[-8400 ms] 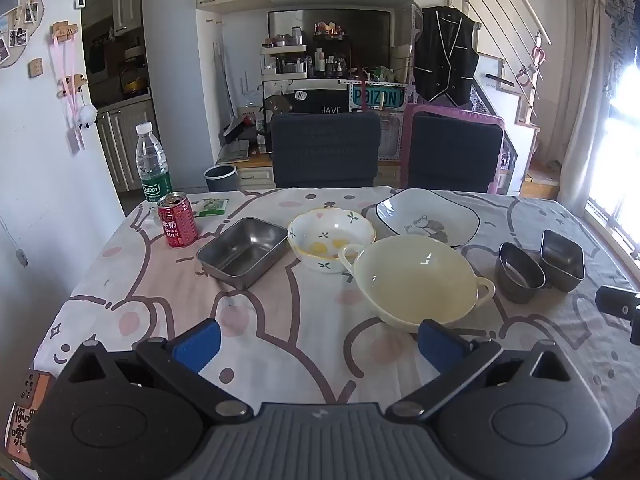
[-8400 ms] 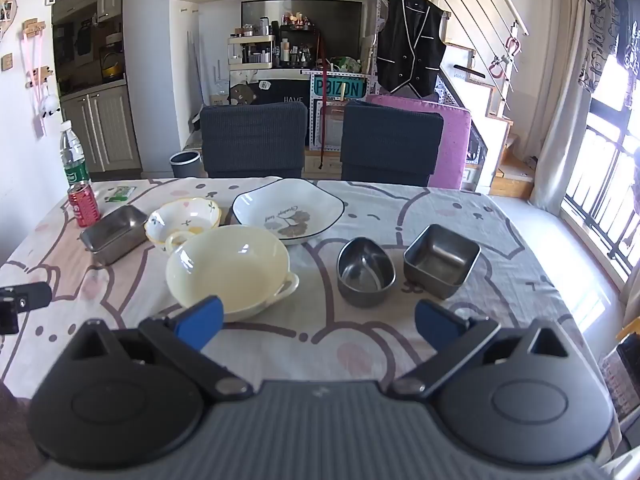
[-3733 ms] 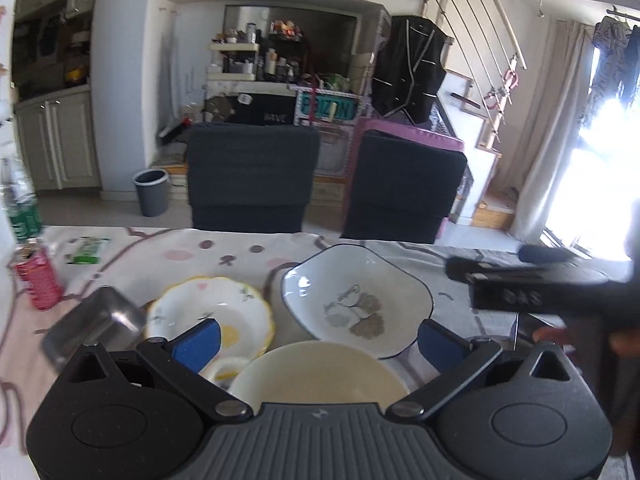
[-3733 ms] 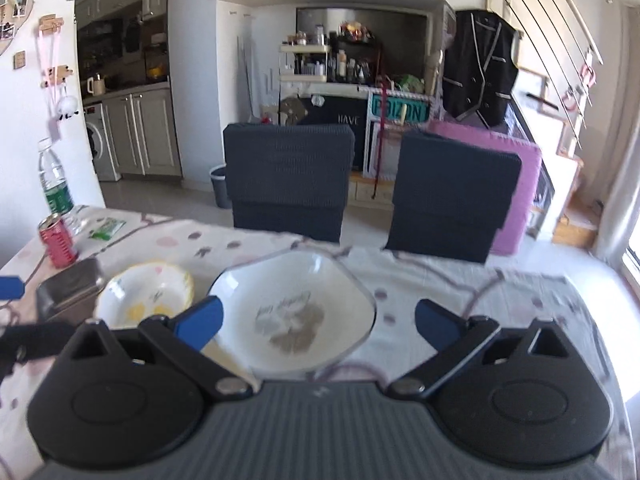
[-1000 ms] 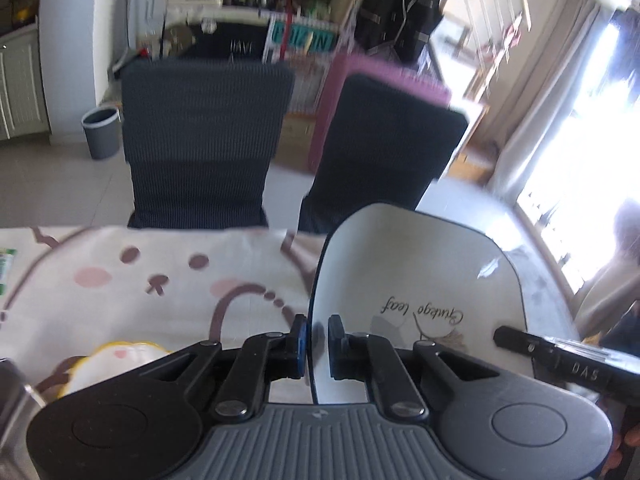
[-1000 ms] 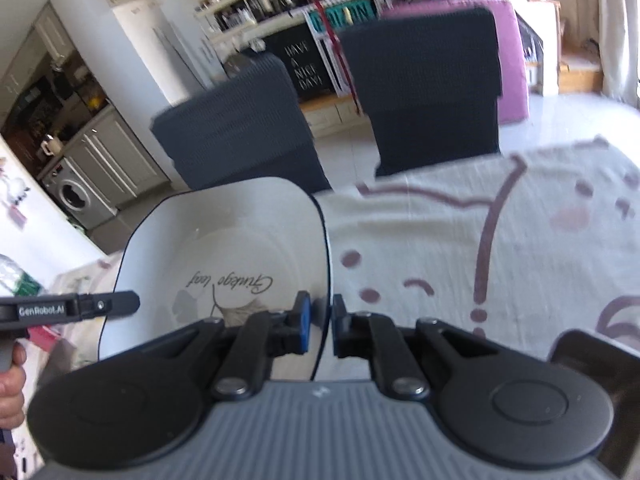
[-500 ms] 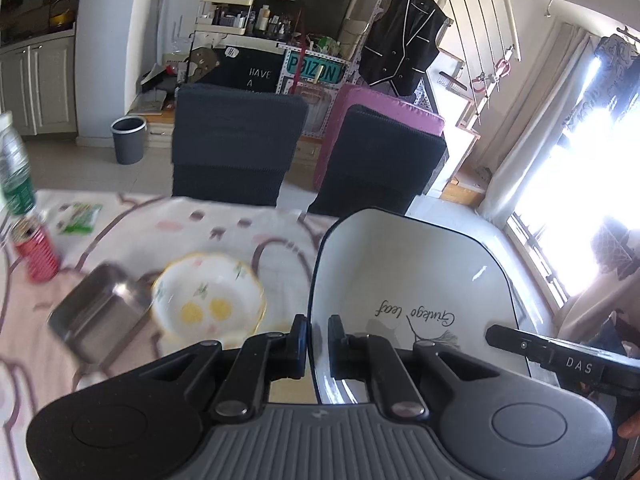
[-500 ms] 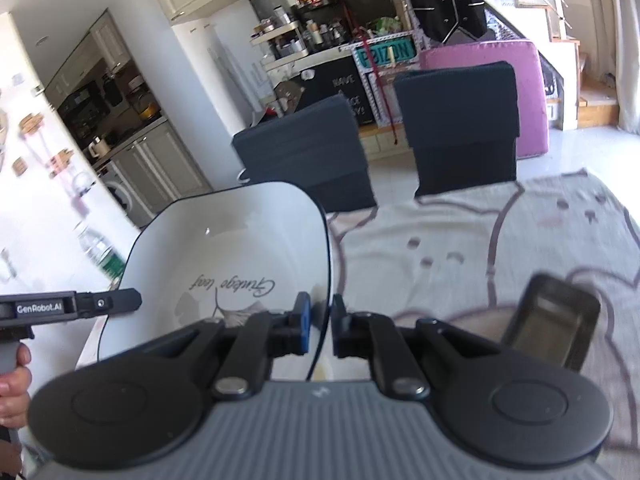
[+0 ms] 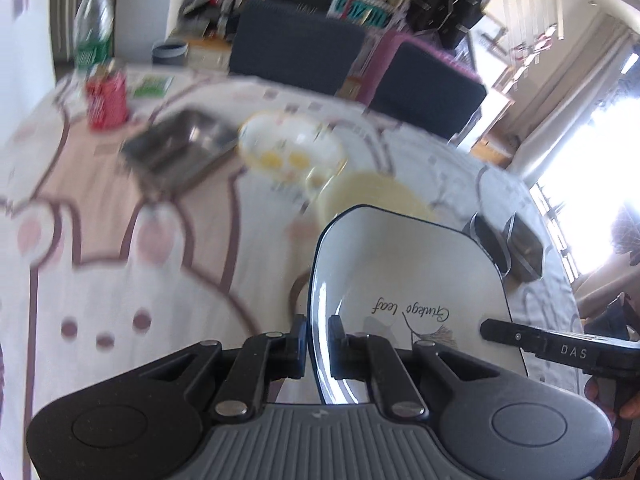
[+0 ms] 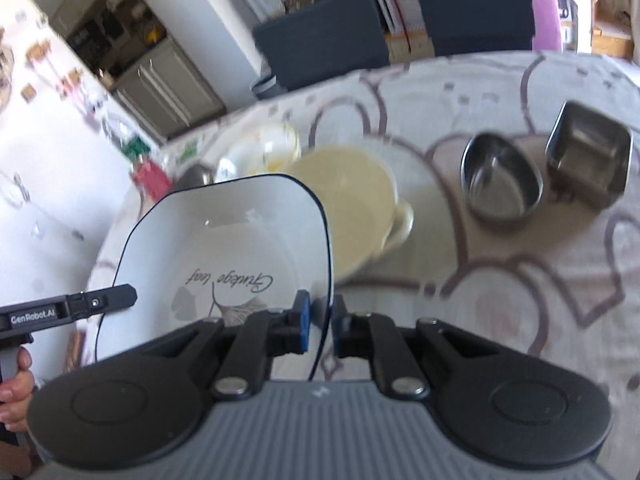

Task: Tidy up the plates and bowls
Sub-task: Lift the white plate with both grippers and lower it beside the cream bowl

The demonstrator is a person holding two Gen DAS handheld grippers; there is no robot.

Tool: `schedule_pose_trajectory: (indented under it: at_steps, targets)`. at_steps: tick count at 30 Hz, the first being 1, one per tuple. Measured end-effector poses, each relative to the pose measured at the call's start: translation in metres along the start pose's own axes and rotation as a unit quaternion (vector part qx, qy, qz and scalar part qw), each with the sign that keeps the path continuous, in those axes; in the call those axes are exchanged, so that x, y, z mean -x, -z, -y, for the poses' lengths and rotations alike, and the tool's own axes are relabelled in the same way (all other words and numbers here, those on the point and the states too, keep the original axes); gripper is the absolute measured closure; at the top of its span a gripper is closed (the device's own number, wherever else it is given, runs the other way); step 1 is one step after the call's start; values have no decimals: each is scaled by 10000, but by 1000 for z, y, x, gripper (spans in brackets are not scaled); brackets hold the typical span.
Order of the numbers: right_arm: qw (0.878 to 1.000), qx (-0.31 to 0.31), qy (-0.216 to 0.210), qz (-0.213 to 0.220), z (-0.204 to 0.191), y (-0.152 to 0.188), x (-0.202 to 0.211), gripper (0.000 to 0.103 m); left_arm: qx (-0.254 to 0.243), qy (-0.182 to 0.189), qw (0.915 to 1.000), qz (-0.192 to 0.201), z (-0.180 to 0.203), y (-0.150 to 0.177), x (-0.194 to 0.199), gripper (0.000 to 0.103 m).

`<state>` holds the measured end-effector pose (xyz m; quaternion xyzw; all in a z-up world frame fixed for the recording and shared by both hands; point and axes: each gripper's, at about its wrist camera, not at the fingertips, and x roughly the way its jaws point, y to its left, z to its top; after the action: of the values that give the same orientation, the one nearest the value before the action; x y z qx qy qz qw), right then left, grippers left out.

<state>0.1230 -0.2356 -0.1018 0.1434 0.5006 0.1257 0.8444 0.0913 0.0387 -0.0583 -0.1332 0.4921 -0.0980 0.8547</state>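
Observation:
A white square plate (image 9: pixel 404 280) with a dark rim and a leaf drawing hangs in the air above the table, held from both sides. My left gripper (image 9: pixel 317 334) is shut on its left rim; my right gripper (image 10: pixel 321 316) is shut on its right rim. In the right wrist view the same plate (image 10: pixel 224 256) fills the left half. Below and behind it sits the cream two-handled bowl (image 10: pixel 352 204), partly hidden. Further back lie a yellow-flowered bowl (image 9: pixel 292 152) and a steel tray (image 9: pixel 180 148). An oval steel bowl (image 10: pixel 500 184) and a square steel bowl (image 10: pixel 588 160) stand at the right.
A red can (image 9: pixel 107 98) and a water bottle (image 9: pixel 93 28) stand at the table's far left corner. Two dark chairs (image 9: pixel 296 50) are behind the far edge. A hand (image 10: pixel 14 384) holds the other gripper's handle at the left.
Both grippers have carried the plate back toward the near side of the table. The bowls and steel dishes now show beyond the plate instead of the chairs. Both grips are unchanged.

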Motion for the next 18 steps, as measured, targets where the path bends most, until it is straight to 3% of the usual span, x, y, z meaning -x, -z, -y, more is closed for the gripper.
schedule_pose_trajectory:
  at_steps: [9,18]
  targets:
    - [9953,296,158,-906,-29,32,-48,90,372,-363,9957,-771,-43,27,-24,92]
    - [9892,454,323,-1358,-45,50,-76,90,380,-644,9887,-1301,-56,27,-53,92]
